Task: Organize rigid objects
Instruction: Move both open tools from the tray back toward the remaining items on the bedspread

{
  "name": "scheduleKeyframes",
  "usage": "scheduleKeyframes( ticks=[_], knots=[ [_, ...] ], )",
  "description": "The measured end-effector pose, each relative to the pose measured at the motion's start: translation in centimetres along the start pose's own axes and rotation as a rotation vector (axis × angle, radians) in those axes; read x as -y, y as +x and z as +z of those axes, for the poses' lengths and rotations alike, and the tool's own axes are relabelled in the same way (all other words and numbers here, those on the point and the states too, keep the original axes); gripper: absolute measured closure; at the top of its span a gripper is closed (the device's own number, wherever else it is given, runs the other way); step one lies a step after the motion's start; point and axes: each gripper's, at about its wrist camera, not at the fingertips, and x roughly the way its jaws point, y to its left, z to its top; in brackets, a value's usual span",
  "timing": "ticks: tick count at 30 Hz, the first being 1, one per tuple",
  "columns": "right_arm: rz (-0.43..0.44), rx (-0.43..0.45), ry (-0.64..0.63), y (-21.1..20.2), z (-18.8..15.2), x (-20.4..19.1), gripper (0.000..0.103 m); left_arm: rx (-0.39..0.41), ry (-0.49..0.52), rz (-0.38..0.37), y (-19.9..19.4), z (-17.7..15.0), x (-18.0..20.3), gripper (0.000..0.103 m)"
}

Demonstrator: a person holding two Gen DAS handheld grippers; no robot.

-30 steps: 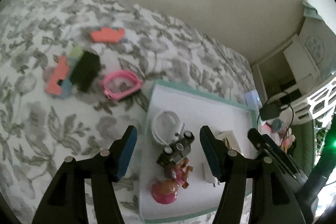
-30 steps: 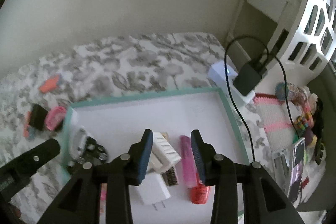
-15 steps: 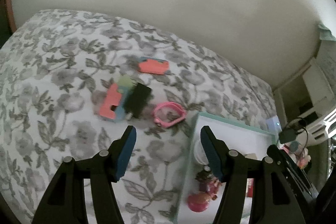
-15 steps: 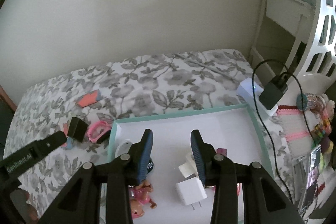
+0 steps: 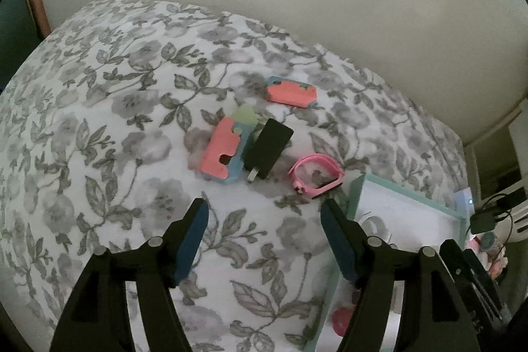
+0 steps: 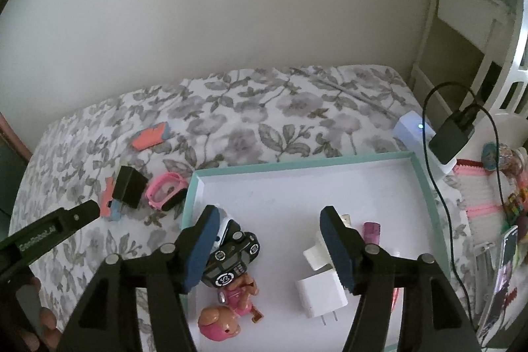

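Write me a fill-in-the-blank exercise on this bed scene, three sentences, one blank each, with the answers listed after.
1. The toy car lies inside the teal-rimmed ____.
2. The pink watch lies on the floral bedspread, ____ the tray.
3. The black charger leans against a coral and ____ block.

Missing words: tray; outside; blue

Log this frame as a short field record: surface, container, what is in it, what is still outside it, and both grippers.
surface: floral bedspread
container: teal-rimmed tray
in tray: toy car, doll, white chargers
outside tray: pink watch, black charger, coral puzzle pieces
left gripper: open, empty, jaws just widened
right gripper: open, empty, jaws just widened
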Motion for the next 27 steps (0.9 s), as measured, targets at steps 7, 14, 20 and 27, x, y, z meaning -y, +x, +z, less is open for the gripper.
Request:
scheduleKeyframes(
  ticks=[7, 14, 20, 27],
  knots=[
    [-0.007, -0.020, -0.001, 0.6, -0.2, -0.3, 0.017, 0.001, 0.007, 0.055, 0.3, -0.1, -0.3, 0.016],
    [-0.003, -0.027, 0.003, 0.8, -0.2, -0.2, 0.014, 0.010, 0.000, 0.077, 0.4, 0.0, -0.6, 0.012],
    [-0.008, -0.029, 0.000, 1.0, -0.2, -0.3, 0.001, 0.031, -0.007, 0.112, 0.3, 0.1, -0.9, 0.005],
    [-0.017, -0.024, -0.006, 1.0, -0.3, -0.4, 0.000, 0.054, -0.013, 0.139, 0.1, 0.2, -1.2, 0.005]
  ],
)
